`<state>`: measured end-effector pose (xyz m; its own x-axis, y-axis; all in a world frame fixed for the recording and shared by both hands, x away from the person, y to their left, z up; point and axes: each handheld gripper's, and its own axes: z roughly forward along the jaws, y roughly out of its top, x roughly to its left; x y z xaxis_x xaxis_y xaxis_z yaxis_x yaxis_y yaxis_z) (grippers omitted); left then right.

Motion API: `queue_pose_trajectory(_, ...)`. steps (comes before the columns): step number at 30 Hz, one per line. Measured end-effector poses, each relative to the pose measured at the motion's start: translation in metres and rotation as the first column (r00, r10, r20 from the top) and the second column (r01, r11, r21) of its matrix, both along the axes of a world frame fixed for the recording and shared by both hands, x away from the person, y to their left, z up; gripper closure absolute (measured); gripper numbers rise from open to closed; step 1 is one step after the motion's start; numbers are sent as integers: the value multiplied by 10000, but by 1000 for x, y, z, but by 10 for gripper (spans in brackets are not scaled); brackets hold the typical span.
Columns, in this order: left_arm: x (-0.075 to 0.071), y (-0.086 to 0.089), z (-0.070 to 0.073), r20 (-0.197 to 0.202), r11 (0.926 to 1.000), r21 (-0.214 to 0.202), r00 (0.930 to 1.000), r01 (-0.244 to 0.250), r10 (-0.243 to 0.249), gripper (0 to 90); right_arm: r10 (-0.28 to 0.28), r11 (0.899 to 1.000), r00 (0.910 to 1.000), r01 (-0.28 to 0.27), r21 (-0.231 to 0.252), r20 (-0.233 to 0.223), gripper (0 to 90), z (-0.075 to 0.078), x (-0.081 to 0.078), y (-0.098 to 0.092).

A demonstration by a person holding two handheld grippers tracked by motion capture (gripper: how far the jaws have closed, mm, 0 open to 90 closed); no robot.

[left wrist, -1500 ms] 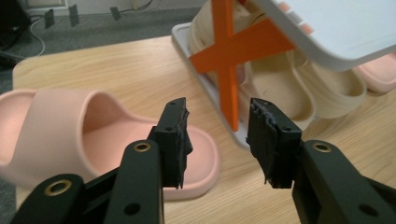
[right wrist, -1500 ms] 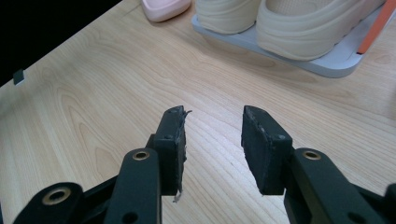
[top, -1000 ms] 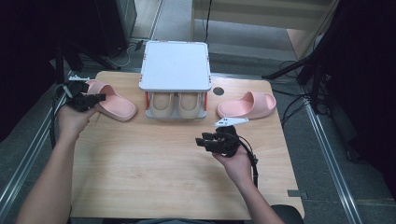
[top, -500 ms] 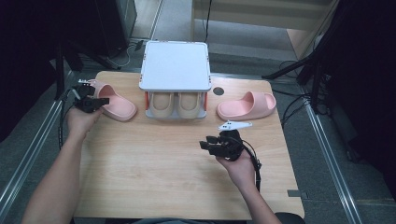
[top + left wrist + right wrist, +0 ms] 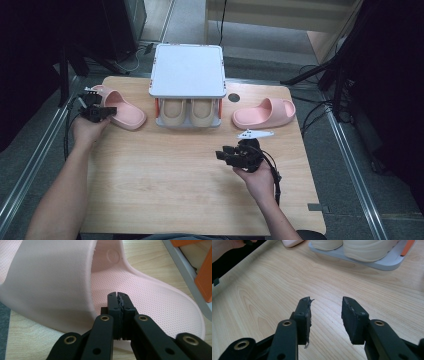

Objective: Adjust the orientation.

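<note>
L gripper (image 5: 117, 298) has jaws pressed together w/ nothing between, tips hovering over the heel end of the pink slipper (image 5: 121, 111) at the table's (image 5: 165, 200) left edge, prob. lining up to grab it. R gripper (image 5: 325, 307) waits mid-table, jaws apart & empty. Second pink slipper (image 5: 264, 112) sits right of the shoe rack (image 5: 187, 70), beige shoes (image 5: 189, 111) underneath.

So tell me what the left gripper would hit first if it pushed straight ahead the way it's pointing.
Most likely the left gripper, jaws shut, would meet the perforated footbed of the pink foam slide slipper lying on the wooden table, just ahead of its tips, though depth is hard to judge.
</note>
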<state>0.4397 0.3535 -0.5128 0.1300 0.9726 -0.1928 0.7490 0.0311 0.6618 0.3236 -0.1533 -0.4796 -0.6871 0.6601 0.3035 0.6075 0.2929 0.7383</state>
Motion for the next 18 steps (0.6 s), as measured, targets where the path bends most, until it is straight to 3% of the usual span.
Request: queue_pose_trajectory(18, -20, 21, 2, -148, 9989, 402, 9996, -222, 228, 890, 373, 9993, 9993, -374, -37, -99, 601, 0, 11, 14)
